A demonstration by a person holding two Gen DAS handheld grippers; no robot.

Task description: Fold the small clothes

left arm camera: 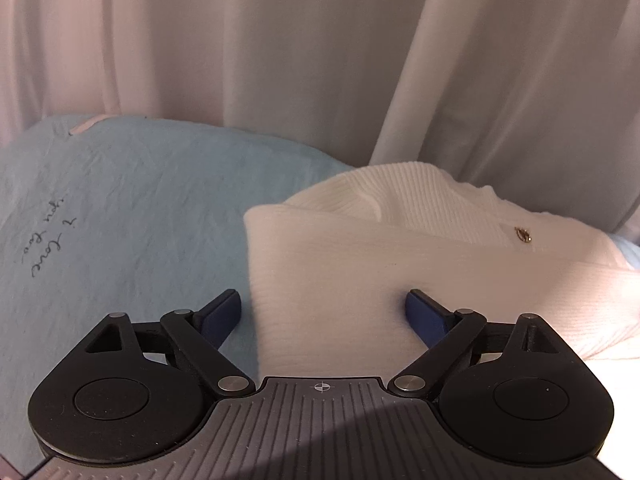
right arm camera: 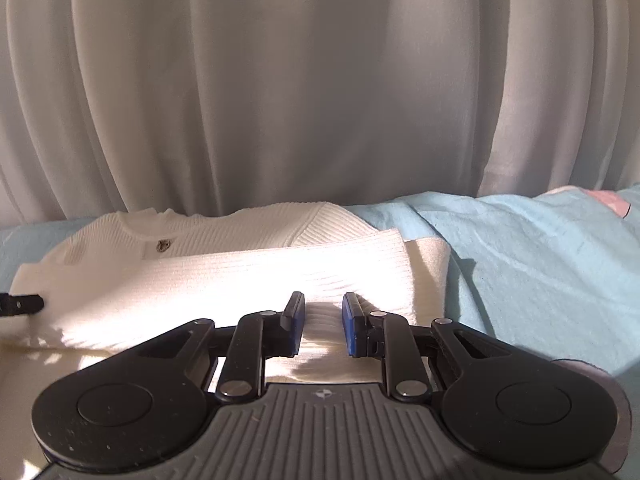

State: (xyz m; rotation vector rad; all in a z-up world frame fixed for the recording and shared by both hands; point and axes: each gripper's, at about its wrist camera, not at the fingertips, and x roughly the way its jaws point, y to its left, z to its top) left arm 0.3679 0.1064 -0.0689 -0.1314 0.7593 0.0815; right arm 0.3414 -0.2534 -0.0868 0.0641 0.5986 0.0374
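Observation:
A white ribbed knit top (left arm camera: 360, 248) with a small metal button (left arm camera: 523, 235) lies partly folded on a light blue sheet (left arm camera: 140, 208). My left gripper (left arm camera: 324, 304) is wide open, its blue pads either side of the garment's left folded edge. In the right wrist view the same top (right arm camera: 224, 264) has a folded layer across it. My right gripper (right arm camera: 323, 312) is partly open over the garment's near right part, with fabric between the pads but a gap on each side. The left gripper's fingertip (right arm camera: 24, 303) shows at the far left.
White curtains (right arm camera: 320, 92) hang close behind the bed. The blue sheet (right arm camera: 540, 264) has handwritten-style print (left arm camera: 48, 244) at left and a pink patch (right arm camera: 614, 200) at far right.

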